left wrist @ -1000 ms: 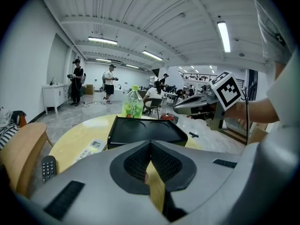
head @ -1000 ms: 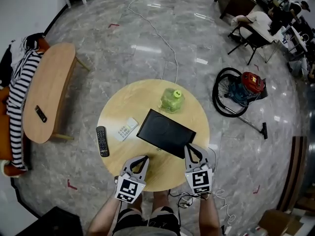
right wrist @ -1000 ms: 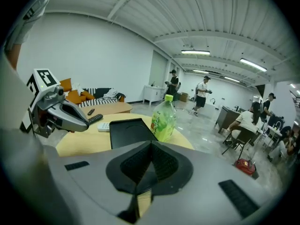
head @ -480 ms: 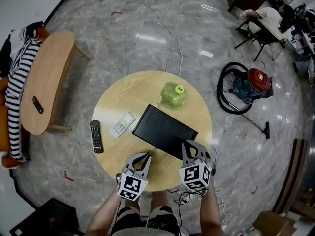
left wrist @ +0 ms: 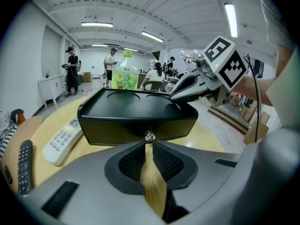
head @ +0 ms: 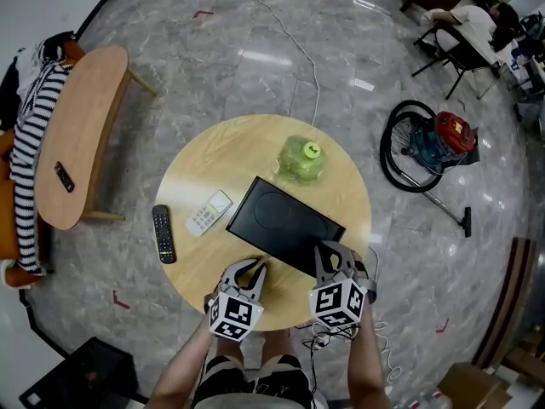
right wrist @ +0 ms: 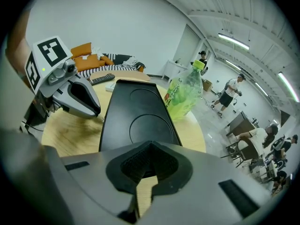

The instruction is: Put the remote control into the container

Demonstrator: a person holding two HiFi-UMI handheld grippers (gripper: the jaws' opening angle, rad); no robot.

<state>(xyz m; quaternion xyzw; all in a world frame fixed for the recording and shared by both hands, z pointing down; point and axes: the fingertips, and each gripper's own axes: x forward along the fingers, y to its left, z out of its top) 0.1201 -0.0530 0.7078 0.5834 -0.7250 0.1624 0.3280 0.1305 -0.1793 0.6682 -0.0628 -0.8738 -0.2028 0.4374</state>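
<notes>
A black lidded container (head: 285, 227) lies shut in the middle of the round wooden table (head: 204, 164). Left of it lie a white remote (head: 209, 213) and a black remote (head: 163, 233). My left gripper (head: 248, 271) points at the container's near side, at a small metal knob (left wrist: 149, 136). Its jaws have just been opening to a narrow slit, with only table wood showing between them. My right gripper (head: 329, 257) is shut and empty, its fingertips at the container's near right corner (left wrist: 187, 86). In the left gripper view the white remote (left wrist: 63, 142) and the black one (left wrist: 24, 165) lie at left.
A green drink bottle (head: 302, 160) stands behind the container. A wooden bench (head: 81, 143) with a small dark item and striped cloth stands left of the table. A red vacuum cleaner (head: 436, 143) and a cable lie on the floor to the right. People stand far off.
Both grippers have sunk toward the table and come closer to the container's near side. The remotes, bottle and container lie where they were.
</notes>
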